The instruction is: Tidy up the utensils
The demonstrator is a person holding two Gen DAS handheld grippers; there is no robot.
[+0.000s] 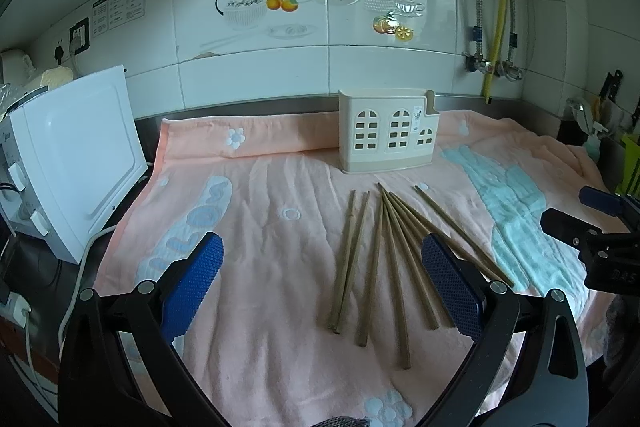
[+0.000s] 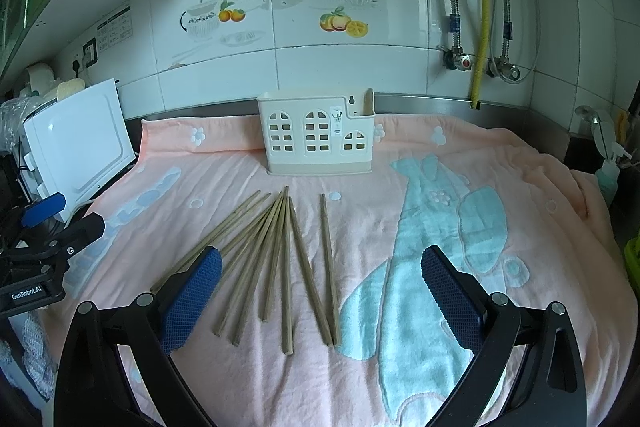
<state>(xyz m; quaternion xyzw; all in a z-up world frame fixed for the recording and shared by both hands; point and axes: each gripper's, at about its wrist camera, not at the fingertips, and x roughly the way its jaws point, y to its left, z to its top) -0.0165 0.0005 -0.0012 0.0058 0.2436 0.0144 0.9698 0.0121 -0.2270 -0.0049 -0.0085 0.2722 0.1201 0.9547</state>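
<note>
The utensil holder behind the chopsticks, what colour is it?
Cream white utensil holder with a beige base, clearest in the right wrist view.

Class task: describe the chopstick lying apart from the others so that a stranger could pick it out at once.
Find the cream utensil holder with window cut-outs, standing on the pink towel. In front lies a fan of wooden chopsticks. Yours is the rightmost chopstick, its far tip apart from the bunched others.

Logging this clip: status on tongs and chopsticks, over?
Left tongs open, empty. Right tongs open, empty. Chopsticks loose on pink towel, holder upright behind, none inside visible. Nothing blocking.
</note>
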